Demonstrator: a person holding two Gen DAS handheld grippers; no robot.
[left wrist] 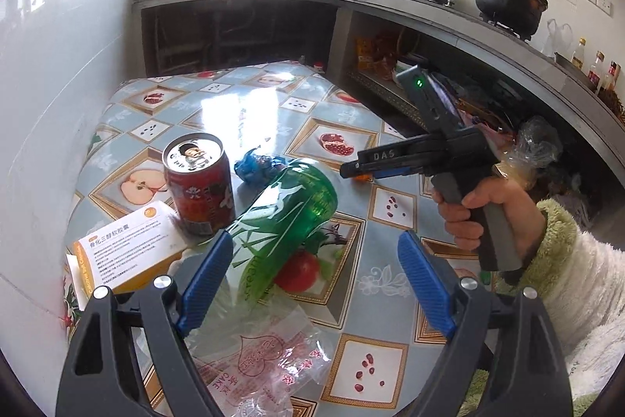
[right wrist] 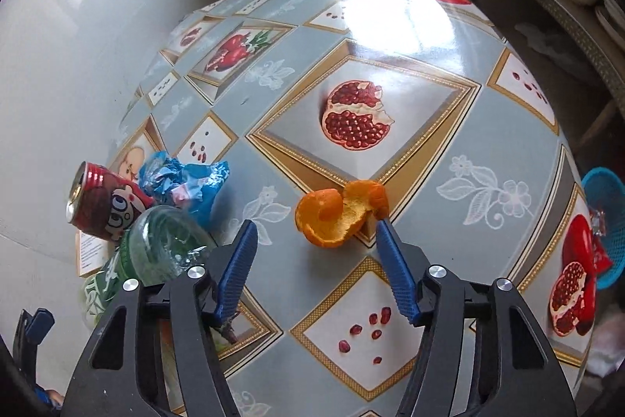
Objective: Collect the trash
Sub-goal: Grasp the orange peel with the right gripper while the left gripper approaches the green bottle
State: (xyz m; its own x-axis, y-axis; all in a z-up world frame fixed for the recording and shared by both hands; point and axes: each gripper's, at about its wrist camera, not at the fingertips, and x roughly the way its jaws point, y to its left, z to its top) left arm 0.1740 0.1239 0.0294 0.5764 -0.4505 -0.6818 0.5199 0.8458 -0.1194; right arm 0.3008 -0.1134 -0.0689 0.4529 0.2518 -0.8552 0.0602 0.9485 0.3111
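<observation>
Your right gripper (right wrist: 314,227) had its jaws apart around the curled orange peel (right wrist: 340,212) on the fruit-patterned counter (right wrist: 429,159), the right blue pad just touching the peel's edge, nothing clamped. Left of the peel lay the crumpled blue wrapper (right wrist: 183,182), red drink can (right wrist: 105,202) and green plastic bottle (right wrist: 156,253). Your left gripper (left wrist: 316,260) hung with jaws wide apart over that bottle (left wrist: 285,217), gripping nothing.

I see: tablecloth (right wrist: 273,159) grey-blue, gold-framed fruit prints. Can (left wrist: 199,182) red, cartoon face. Bottle (left wrist: 281,221) green, white leaf pattern. Wrapper (right wrist: 183,182) blue. Peel (right wrist: 336,213) orange. Box (left wrist: 129,249) white-orange.
</observation>
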